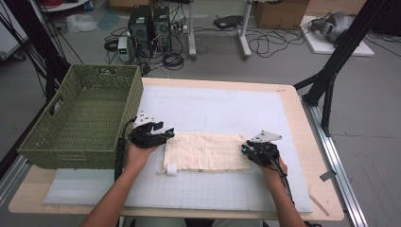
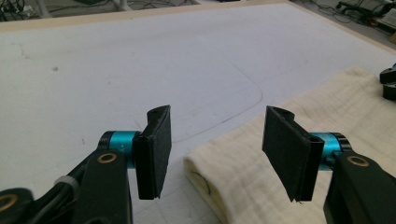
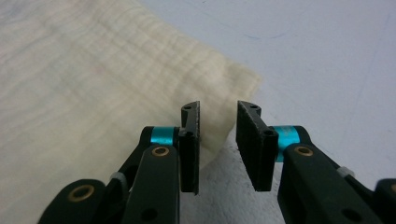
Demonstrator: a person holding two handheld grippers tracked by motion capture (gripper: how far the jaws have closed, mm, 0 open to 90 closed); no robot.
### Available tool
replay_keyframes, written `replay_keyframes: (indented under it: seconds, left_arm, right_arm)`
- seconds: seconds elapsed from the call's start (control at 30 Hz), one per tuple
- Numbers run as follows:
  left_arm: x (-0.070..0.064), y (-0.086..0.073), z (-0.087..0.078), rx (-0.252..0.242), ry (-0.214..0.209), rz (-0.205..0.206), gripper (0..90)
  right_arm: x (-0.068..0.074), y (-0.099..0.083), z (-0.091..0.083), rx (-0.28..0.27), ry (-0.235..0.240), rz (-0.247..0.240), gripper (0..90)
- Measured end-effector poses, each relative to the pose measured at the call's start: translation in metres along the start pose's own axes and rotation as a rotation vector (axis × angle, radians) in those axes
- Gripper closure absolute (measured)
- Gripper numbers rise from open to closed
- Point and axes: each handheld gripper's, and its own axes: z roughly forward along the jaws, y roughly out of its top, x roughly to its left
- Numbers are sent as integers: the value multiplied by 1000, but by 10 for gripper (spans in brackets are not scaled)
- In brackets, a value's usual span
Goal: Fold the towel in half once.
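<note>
A cream folded cloth [image 1: 203, 151] lies flat on the white mat [image 1: 213, 109] in the middle of the table. My left gripper [image 1: 168, 135] sits at the cloth's left end, jaws wide open. In the left gripper view the cloth's folded edge [image 2: 233, 172] lies between and just beyond the fingertips of that gripper [image 2: 217, 154]. My right gripper [image 1: 245, 149] is at the cloth's right end. In the right gripper view this gripper [image 3: 218, 135] stands open with a narrow gap, over the cloth's corner [image 3: 116, 84]; nothing is clamped.
A green woven basket [image 1: 47, 142] stands at the table's left edge, close to my left hand. A small white tag [image 1: 171, 169] sticks out at the cloth's near left corner. The right gripper's body [image 2: 390, 84] shows far off in the left gripper view.
</note>
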Motion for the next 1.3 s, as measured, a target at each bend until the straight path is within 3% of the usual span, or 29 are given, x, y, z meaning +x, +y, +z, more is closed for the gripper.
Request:
replay_keyframes:
  seconds: [0.13,0.27,0.4,0.53,0.77,1.0,1.3]
  left_arm:
    - [-4,1,-5,-23,-59,-16,386]
    - [-7,0,-11,-48,-70,-14,332]
    - [-8,-1,-16,-65,-86,-31,265]
    - [-11,-1,-21,-87,-92,-27,204]
    - [-19,-6,-25,-101,-105,3,187]
    - [-24,-4,-31,-131,-107,32,187]
    - [-23,-4,-31,-135,-109,31,189]
  right_arm:
    - [-3,-4,-6,-2,-5,16,681]
    - [-7,-7,-20,-37,-1,37,602]
    - [-6,-8,-39,-68,-23,25,424]
    - [-5,-10,-52,-90,-49,13,305]
    - [-10,-18,-66,-156,-44,67,106]
    - [-15,-16,-73,-204,-25,85,106]
    - [-17,-16,-72,-197,-6,116,106]
